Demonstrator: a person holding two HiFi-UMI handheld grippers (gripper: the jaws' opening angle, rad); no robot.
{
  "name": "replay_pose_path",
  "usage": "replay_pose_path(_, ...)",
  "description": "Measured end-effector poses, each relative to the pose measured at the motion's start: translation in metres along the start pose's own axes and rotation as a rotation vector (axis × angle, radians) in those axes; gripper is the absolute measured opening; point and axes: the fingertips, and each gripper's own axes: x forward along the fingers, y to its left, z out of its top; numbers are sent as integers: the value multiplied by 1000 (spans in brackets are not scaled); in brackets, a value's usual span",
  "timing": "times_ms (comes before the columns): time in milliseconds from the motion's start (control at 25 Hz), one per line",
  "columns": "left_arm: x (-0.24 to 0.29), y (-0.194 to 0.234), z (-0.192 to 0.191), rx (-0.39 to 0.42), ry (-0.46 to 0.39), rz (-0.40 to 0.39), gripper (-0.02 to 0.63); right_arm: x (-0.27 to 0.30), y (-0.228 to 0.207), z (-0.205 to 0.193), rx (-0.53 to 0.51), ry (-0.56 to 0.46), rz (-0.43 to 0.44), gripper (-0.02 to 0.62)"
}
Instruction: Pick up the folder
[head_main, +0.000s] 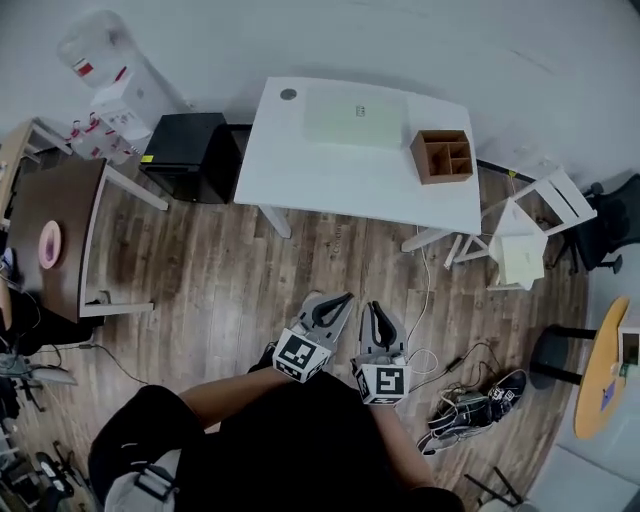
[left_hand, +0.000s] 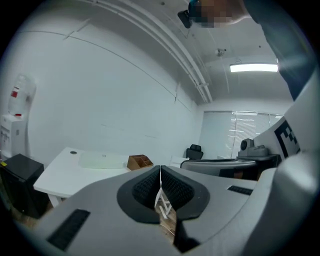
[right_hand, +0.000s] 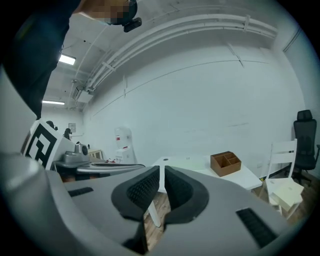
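The head view showed a white table (head_main: 330, 180) standing by a white wall. The folder (head_main: 355, 121) lay flat on the table, close to the far edge by the wall. It was a pale green rectangle, thin and smooth, with a tiny mark near its middle. Its colour was so light that it almost matched the table top. A small round grey cap (head_main: 288, 94) sat near the far left corner of the table. A brown wooden box (head_main: 443, 156) with little sections inside stood near the right edge. The folder was between the cap and the box, and it touched neither. Nothing lay on top of it.

The person held both claws low, close to the body, over the brown wood floor (head_main: 230, 290). They were well apart from the table and the folder. The left claw (head_main: 335, 300) was pressed together with nothing in it. The right claw (head_main: 372, 308) was pressed together too, and it held nothing. The two claws were side by side and pointed toward the table.

A black cabinet (head_main: 185, 155) stood on the floor just beside the left edge of the table.
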Motion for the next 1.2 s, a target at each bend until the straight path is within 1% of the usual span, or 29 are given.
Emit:
replay_pose_path(160, 24, 61, 11, -18, 22, 27, 15, 58, -5, 2, 42, 37, -1, 37)
replay_pose_path(240, 32, 88, 20, -36, 2, 43, 15, 83, -9, 9, 43, 39, -1, 37)
replay_pose_path(320, 43, 108, 24, -57, -13, 41, 17, 105, -16, 17, 36, 39, -2, 37)
replay_pose_path(480, 65, 124, 28, -100, -12, -9, 15, 125, -30, 29, -17, 62, -60, 37)
replay_pose_path(600, 66, 139, 42, -96, -47, -23, 17, 143, -24, 32, -34, 68, -70, 37)
replay_pose_path(840, 68, 164, 43, -95, -35, -4, 15, 169, -27, 41, -27, 69, -69, 37)
replay_pose_path(1000, 71, 182, 47, -91, -50, 32, 15, 186, -31, 43, -17, 55, -60, 37)
replay_pose_path(1200, 78, 204, 52, -77, -62, 86, 17, 214, -29, 37, 15, 65, 1, 37)
